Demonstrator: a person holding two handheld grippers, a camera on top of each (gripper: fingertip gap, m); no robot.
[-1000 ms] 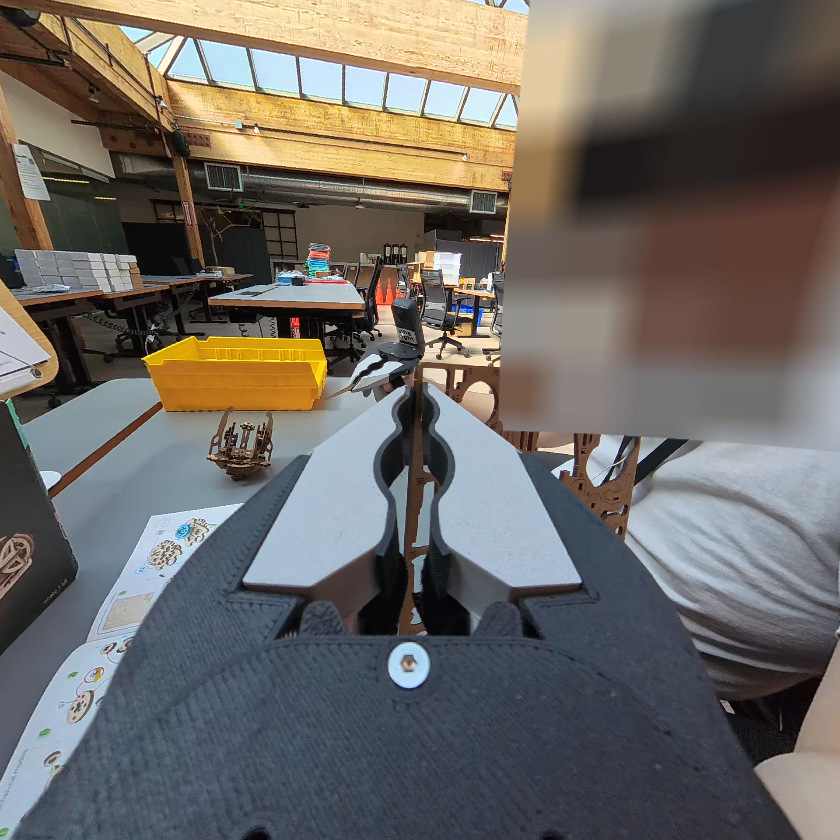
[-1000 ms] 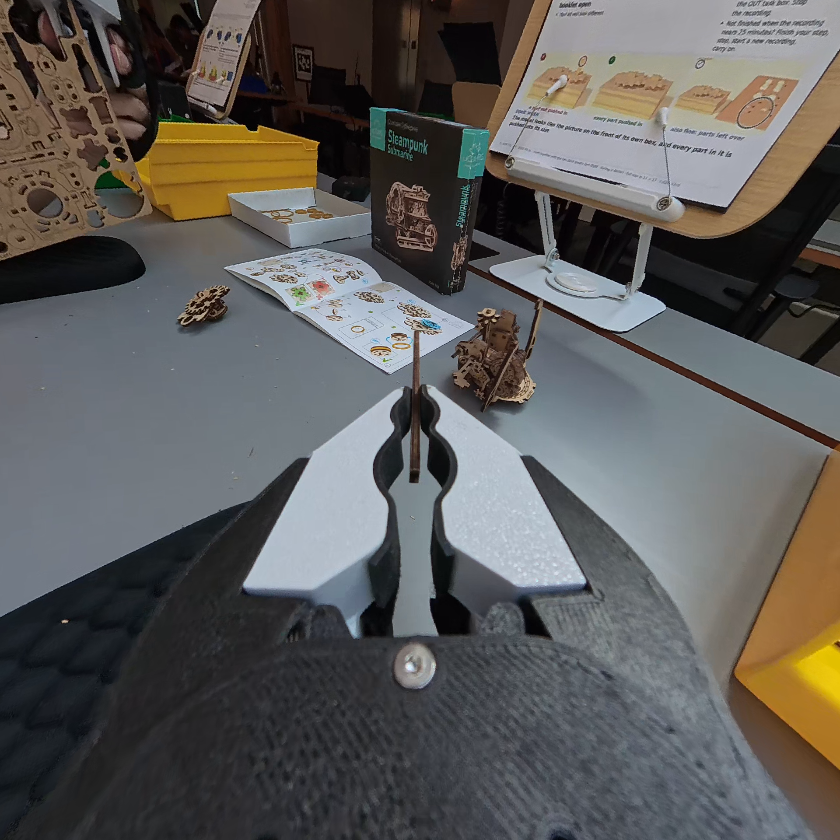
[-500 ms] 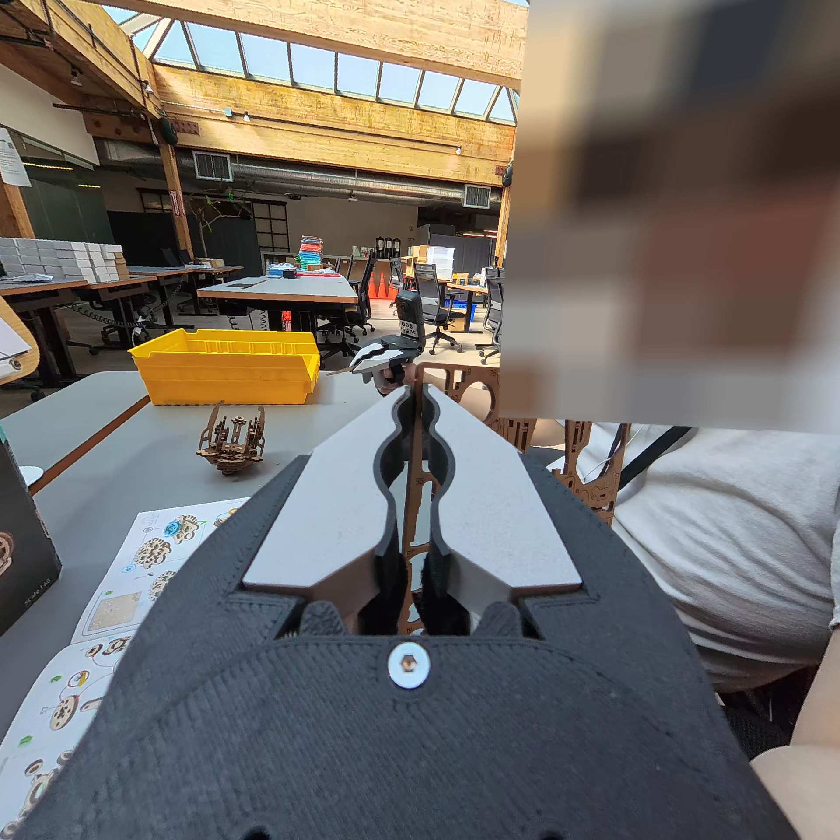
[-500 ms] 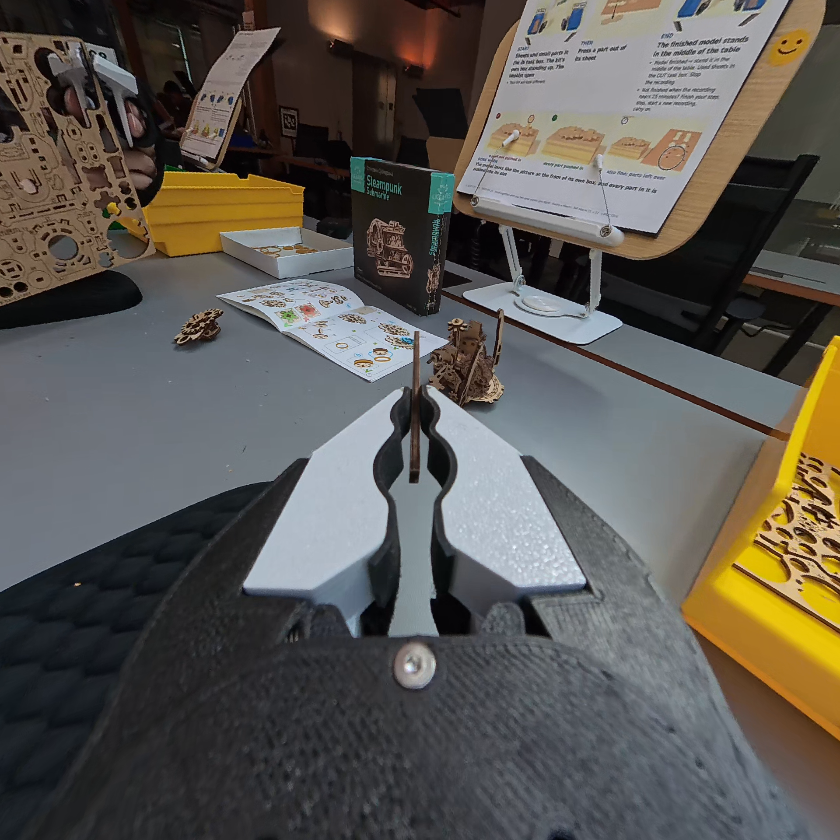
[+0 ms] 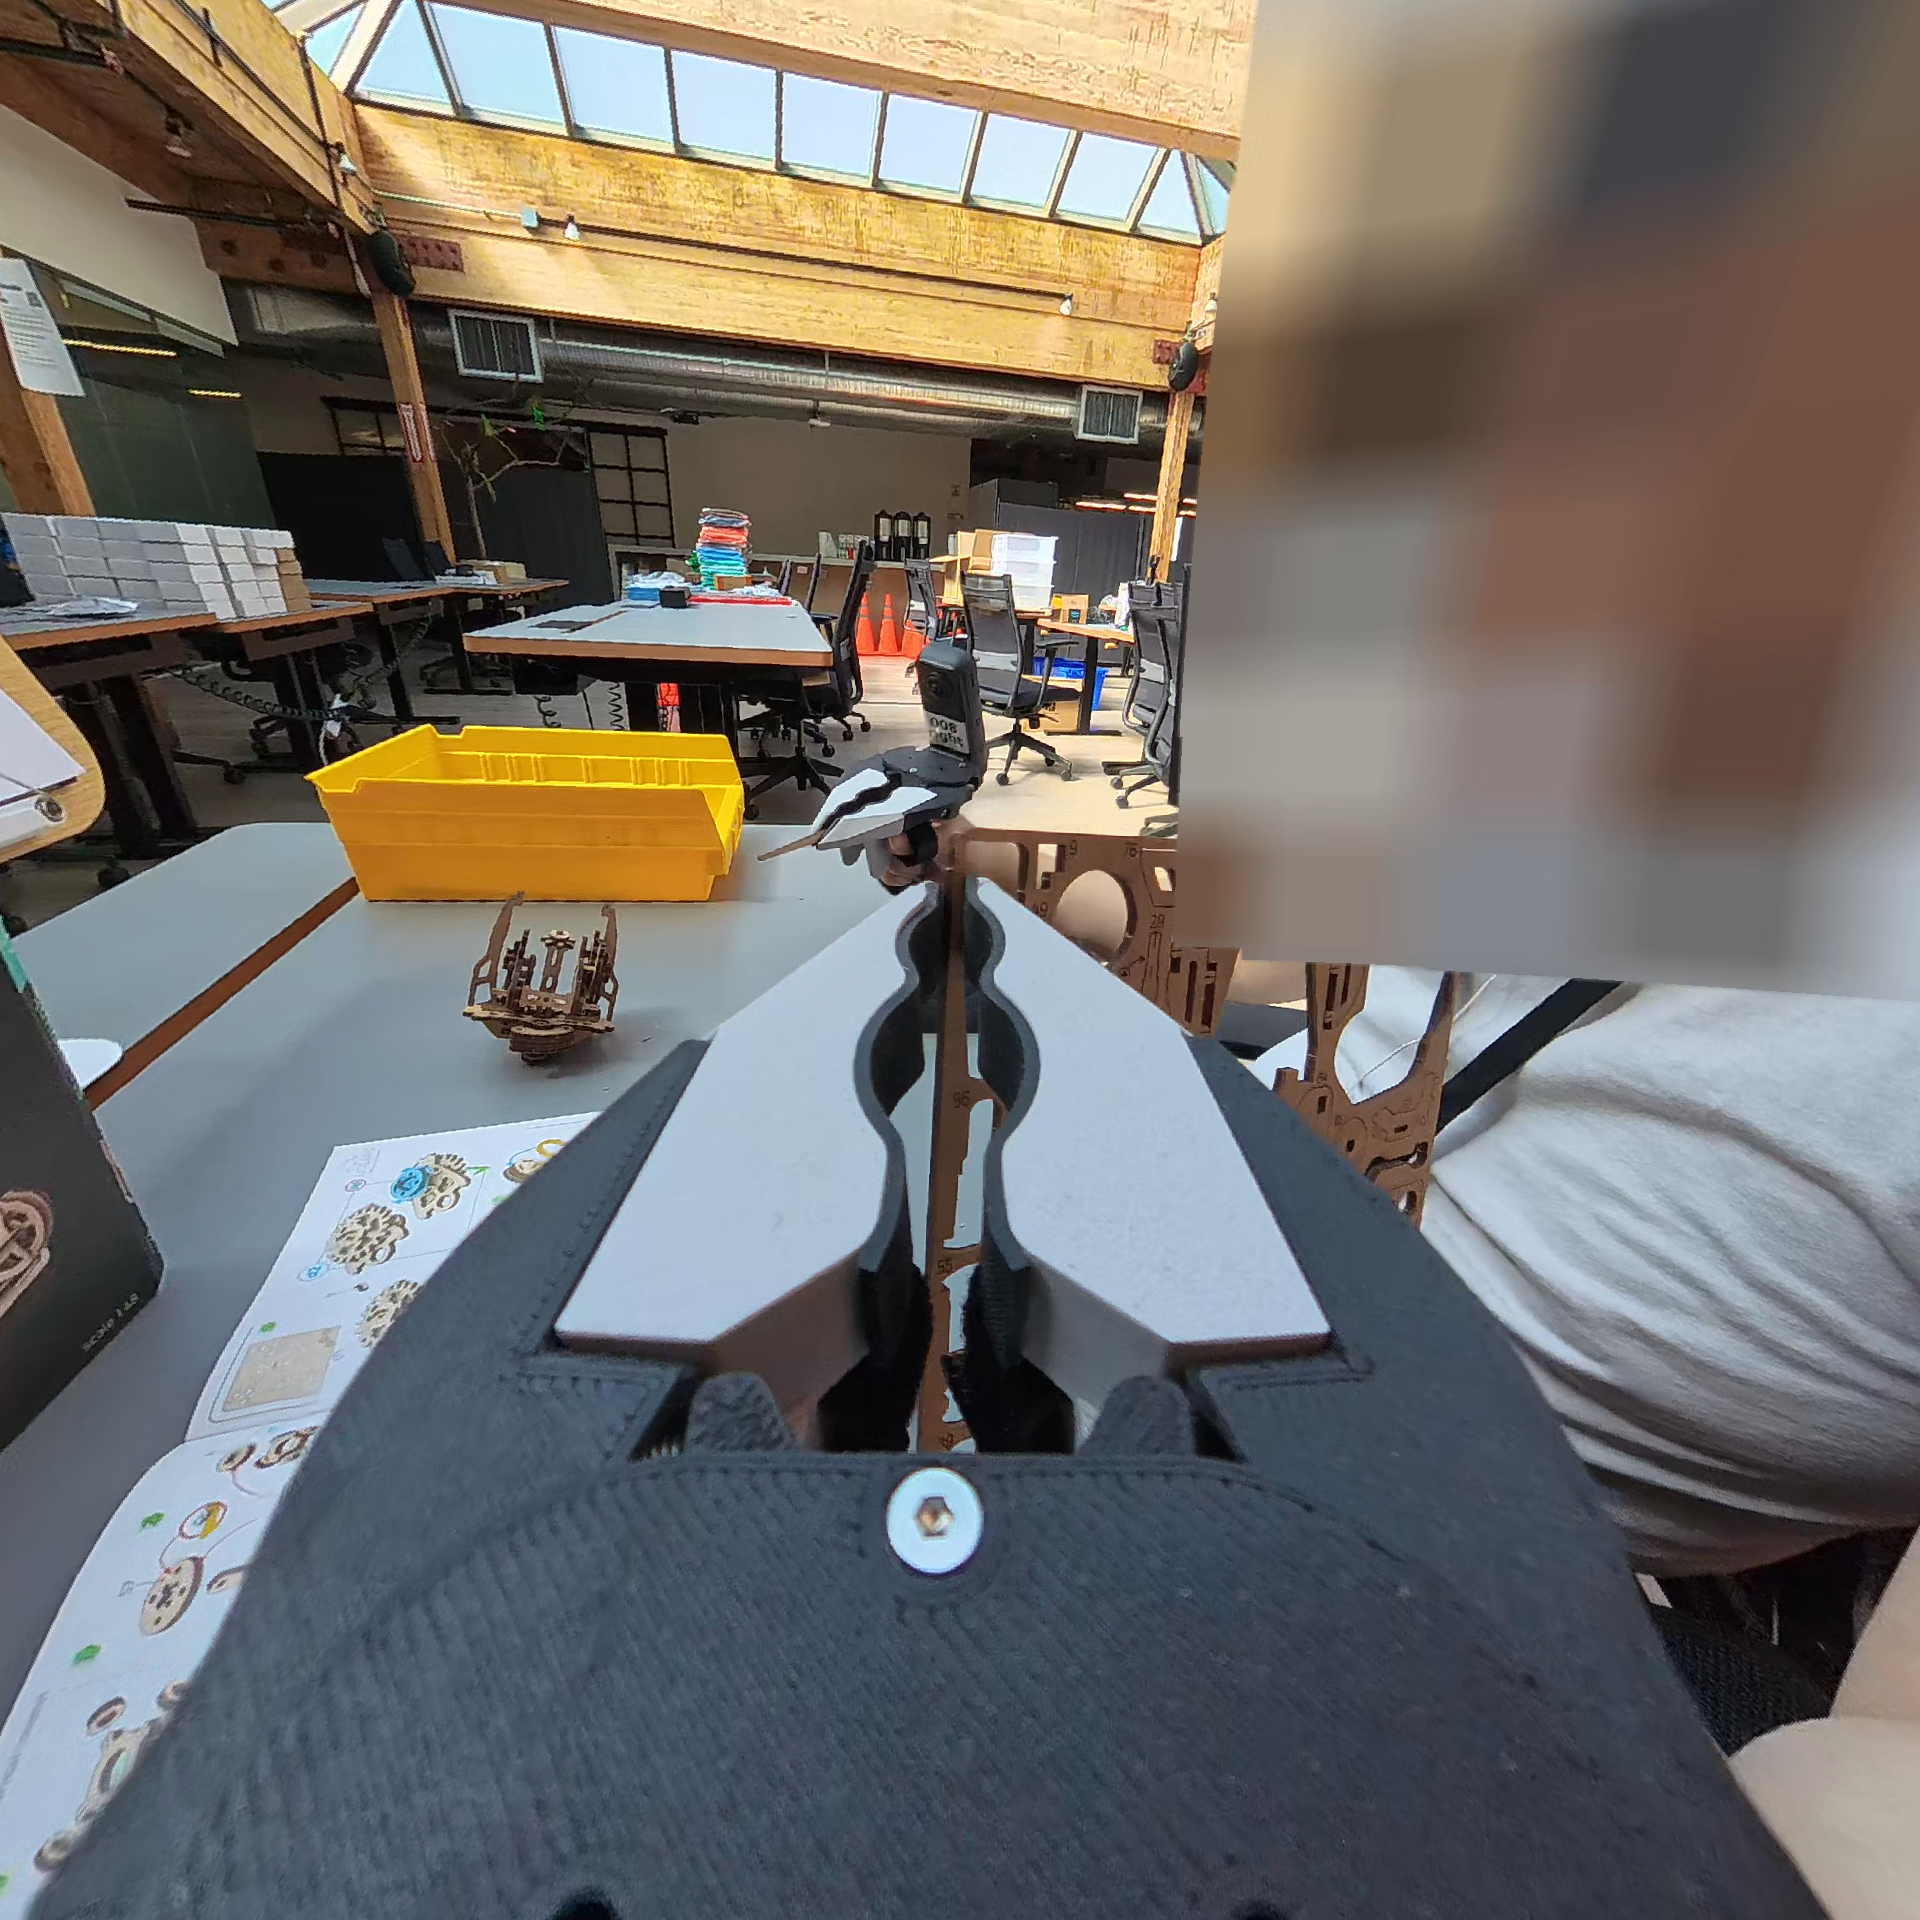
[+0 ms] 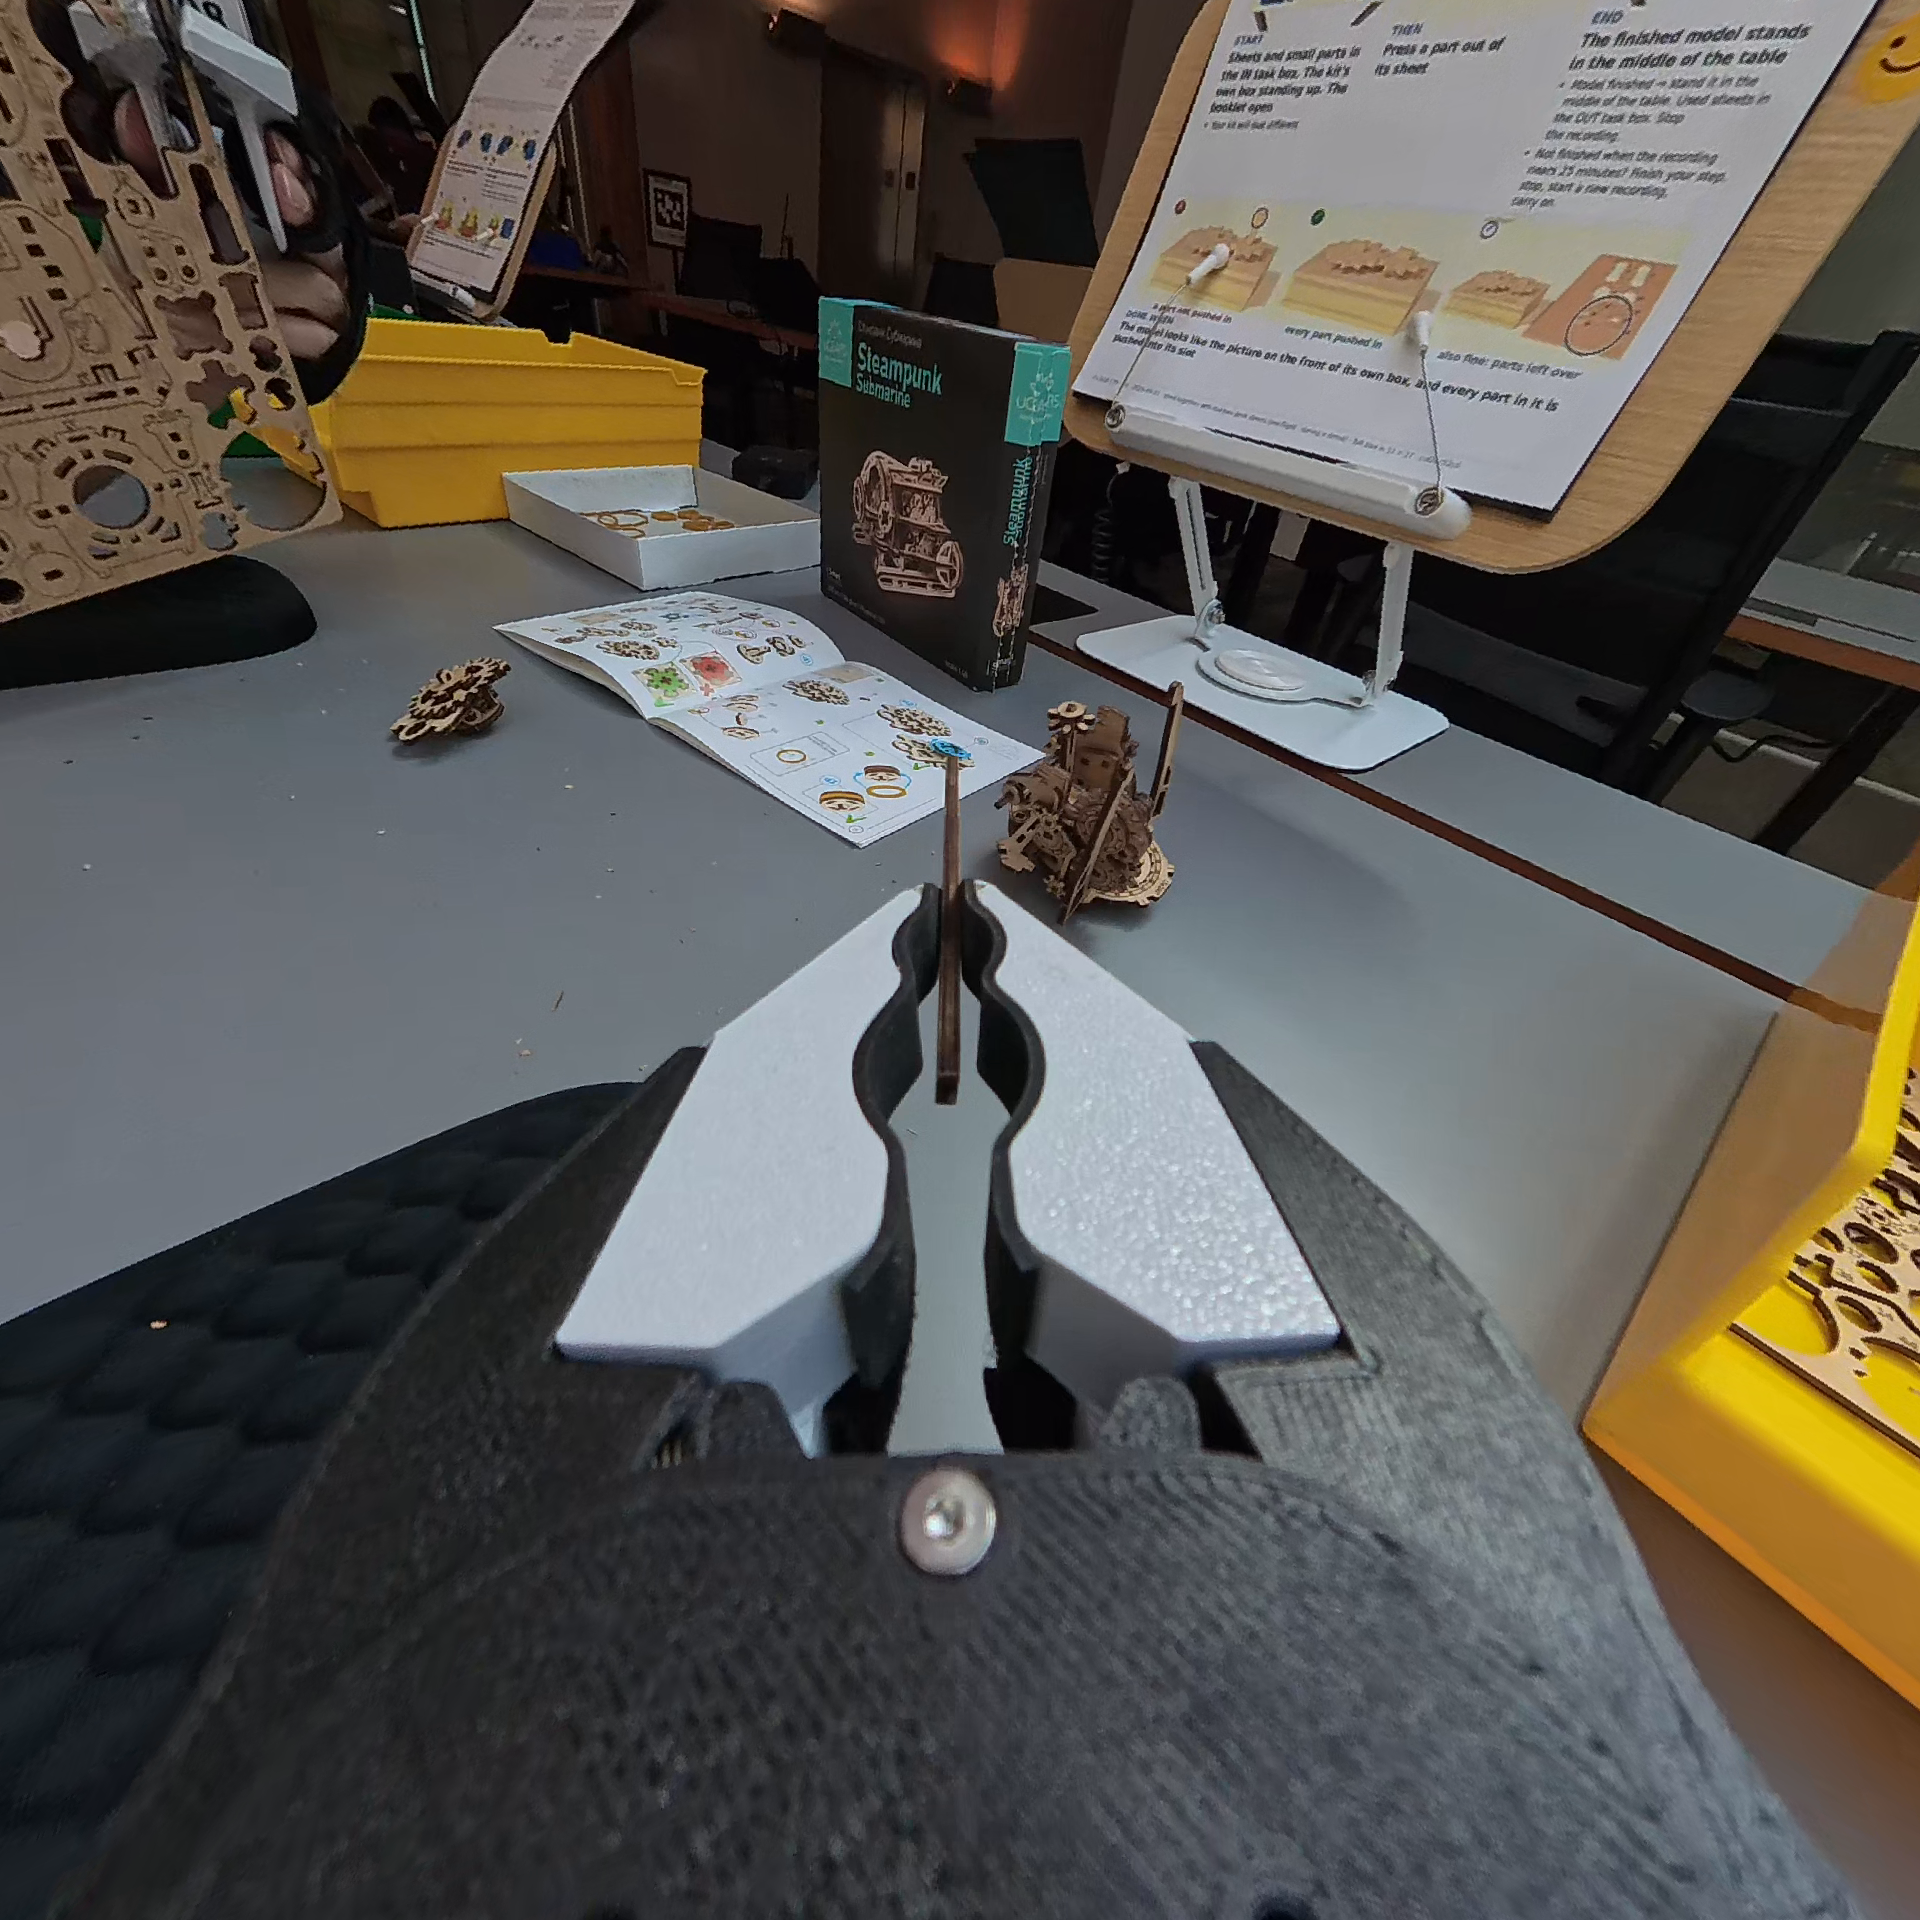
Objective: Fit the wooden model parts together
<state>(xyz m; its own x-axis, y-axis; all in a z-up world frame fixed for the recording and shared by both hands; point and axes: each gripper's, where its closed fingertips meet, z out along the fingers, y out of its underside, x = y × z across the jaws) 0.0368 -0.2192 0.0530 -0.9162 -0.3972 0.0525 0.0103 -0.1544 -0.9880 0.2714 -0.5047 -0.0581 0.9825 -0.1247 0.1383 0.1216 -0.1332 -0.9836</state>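
Note:
My left gripper (image 5: 951, 904) is shut on a laser-cut wooden sheet (image 5: 1371, 1122), held upright and edge-on above the table; the sheet also shows at the far left in the right wrist view (image 6: 114, 343). My right gripper (image 6: 948, 896) is shut on a thin flat wooden part (image 6: 948, 935) that sticks up past the fingertips. A partly built wooden model (image 6: 1091, 821) stands on the grey table (image 6: 312, 987) just right of and beyond that part; it also shows in the left wrist view (image 5: 540, 992). A small wooden gear assembly (image 6: 449, 698) lies farther left.
An open instruction booklet (image 6: 758, 696), a dark kit box (image 6: 935, 499) and a white tray of small parts (image 6: 655, 520) sit beyond. Yellow bins stand at the back (image 6: 499, 426) and at the right edge (image 6: 1808, 1351). A stand with an instruction board (image 6: 1455, 270) is behind. A black mat (image 6: 208, 1351) lies near left. Tip to tip, the grippers are about 40 centimeters apart. Measured from the fingertips, the partly built wooden model (image 6: 1091, 821) is 15 centimeters or so from the right gripper and 40 centimeters from the left.
The right gripper has moved with the thin part, so the model sits slightly farther right and closer. The left gripper has shifted a little, still holding the sheet.

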